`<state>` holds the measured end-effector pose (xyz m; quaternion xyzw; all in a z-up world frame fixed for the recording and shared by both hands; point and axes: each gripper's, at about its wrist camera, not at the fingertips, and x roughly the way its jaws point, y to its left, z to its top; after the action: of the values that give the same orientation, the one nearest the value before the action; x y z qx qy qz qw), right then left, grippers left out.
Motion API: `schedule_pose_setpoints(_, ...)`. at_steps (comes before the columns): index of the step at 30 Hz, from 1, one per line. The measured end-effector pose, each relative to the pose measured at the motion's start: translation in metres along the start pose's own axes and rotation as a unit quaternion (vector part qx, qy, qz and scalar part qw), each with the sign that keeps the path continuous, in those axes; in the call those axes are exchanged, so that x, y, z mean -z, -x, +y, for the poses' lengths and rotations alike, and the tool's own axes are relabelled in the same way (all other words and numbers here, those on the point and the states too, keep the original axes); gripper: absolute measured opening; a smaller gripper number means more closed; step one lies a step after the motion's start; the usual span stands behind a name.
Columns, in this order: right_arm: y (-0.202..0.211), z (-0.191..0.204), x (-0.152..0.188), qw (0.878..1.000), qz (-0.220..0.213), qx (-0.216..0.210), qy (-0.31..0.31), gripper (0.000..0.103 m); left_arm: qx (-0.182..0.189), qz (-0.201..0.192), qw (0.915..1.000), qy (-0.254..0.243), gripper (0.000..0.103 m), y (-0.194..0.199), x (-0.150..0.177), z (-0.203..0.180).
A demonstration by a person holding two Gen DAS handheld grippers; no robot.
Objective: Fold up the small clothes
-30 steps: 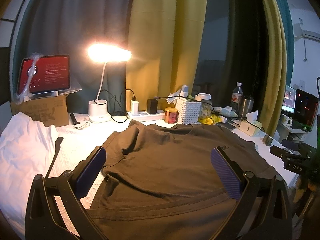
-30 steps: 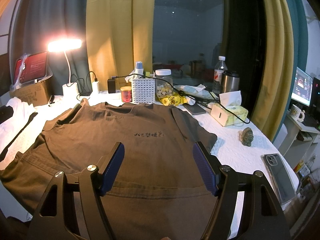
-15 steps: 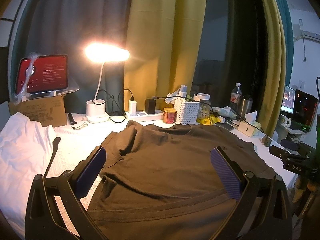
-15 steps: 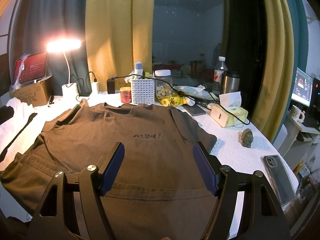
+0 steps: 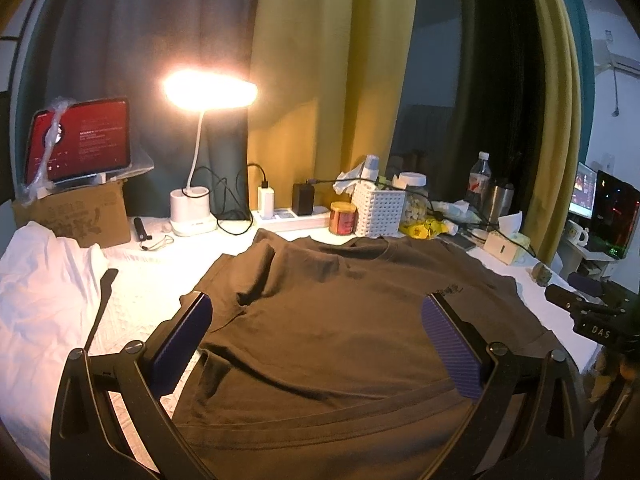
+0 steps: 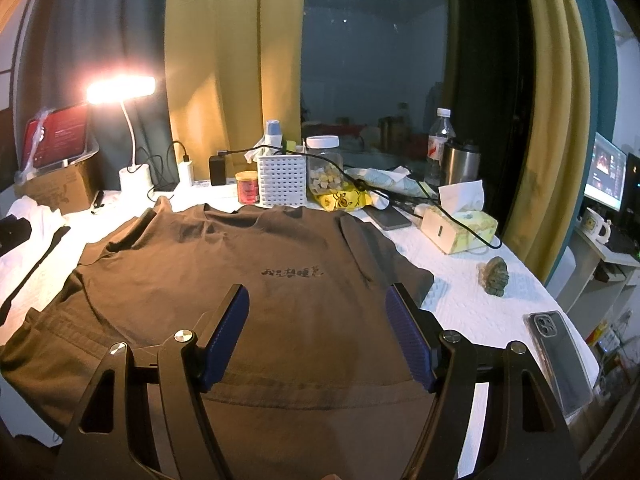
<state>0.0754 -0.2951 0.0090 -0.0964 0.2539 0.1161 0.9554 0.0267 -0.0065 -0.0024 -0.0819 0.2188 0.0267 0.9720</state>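
Observation:
A dark brown T-shirt (image 5: 344, 320) lies spread front-up on the white table, collar toward the far clutter, hem toward me. It also shows in the right wrist view (image 6: 224, 276), with small black lettering on the chest. My left gripper (image 5: 316, 340) is open and empty, held above the shirt's lower half. My right gripper (image 6: 318, 332) is open and empty, above the shirt near its hem. The right gripper's black body (image 5: 592, 320) shows at the right edge of the left wrist view.
White cloth (image 5: 36, 292) lies at the left. A lit desk lamp (image 5: 192, 208), tablet on a cardboard box (image 5: 80, 216), power strip, white basket (image 6: 282, 180), jar, bottles and tissue box (image 6: 460, 228) line the back. A figurine (image 6: 494, 276) and phone (image 6: 558, 360) lie at the right.
Both views have shifted only slightly; the left gripper has drifted a little over the shirt. Both grippers stay open and the shirt has not moved.

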Motion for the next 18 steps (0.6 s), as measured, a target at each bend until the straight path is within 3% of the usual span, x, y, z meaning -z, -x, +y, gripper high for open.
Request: schedule_pose_setpoints(18, -0.052, -0.037, -0.024, 0.999, 0.031, 0.006, -0.018, 0.074, -0.008, 0.055, 0.9985, 0.004, 0.102, -0.054, -0.031, -0.011)
